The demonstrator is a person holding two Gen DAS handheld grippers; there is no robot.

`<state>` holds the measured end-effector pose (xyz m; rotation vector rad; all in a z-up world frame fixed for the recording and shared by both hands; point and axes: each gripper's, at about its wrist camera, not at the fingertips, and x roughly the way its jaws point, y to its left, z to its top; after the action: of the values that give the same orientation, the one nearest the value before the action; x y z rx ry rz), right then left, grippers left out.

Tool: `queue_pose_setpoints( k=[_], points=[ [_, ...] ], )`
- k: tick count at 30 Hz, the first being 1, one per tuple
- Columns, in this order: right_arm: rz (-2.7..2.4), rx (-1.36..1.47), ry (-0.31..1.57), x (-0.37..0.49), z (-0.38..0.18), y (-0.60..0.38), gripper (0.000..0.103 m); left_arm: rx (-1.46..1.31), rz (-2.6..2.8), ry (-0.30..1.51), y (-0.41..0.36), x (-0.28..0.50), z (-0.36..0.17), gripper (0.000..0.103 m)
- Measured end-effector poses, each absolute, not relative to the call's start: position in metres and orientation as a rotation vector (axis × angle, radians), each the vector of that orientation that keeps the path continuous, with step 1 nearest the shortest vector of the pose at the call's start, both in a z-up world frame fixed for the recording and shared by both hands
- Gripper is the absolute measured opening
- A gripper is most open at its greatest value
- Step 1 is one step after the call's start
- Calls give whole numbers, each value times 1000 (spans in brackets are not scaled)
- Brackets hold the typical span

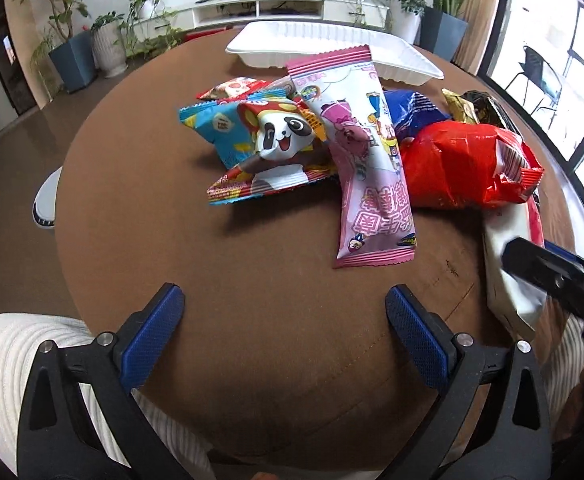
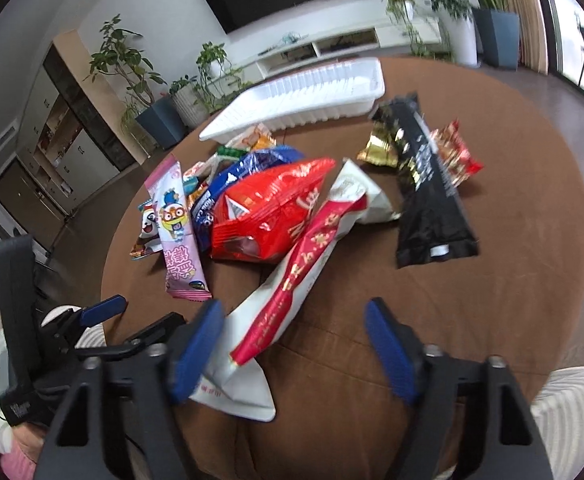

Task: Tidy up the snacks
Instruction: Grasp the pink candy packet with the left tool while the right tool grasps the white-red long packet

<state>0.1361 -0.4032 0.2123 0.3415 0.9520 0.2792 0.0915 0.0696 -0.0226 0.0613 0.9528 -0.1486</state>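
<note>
Nothing is packed yet — the white tray sits bare at the table's far edge, snacks heaped before it. Left gripper and right gripper both gape wide, holding nothing. Likely next: the right closes on the red-and-white packet near its fingers — bare table lies rightward.

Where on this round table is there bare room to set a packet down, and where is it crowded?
Bare brown table lies between the left gripper and the pink packet, and at the near right, between the right gripper and the black packet. The white tray looks empty. The middle is crowded: packets overlap around the red bag.
</note>
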Motion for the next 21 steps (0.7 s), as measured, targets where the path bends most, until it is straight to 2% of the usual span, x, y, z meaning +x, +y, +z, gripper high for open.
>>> queue_pose_setpoints(
  k=[4, 6, 9, 14, 21],
  points=[
    [275, 350, 961, 143, 213, -401, 66, 54, -150, 917, 72, 87, -24, 103],
    [279, 355, 965, 145, 213, -401, 55, 49, -146, 901, 72, 83, -24, 103],
    [290, 364, 962, 145, 213, -400, 55, 46, -143, 880, 69, 80, -23, 103],
    [313, 369, 962, 152, 213, -398, 55, 8, -170, 956, 70, 94, -18, 101],
    [344, 349, 941, 155, 212, -397, 55, -117, -220, 941, 78, 111, 12, 100]
  ],
)
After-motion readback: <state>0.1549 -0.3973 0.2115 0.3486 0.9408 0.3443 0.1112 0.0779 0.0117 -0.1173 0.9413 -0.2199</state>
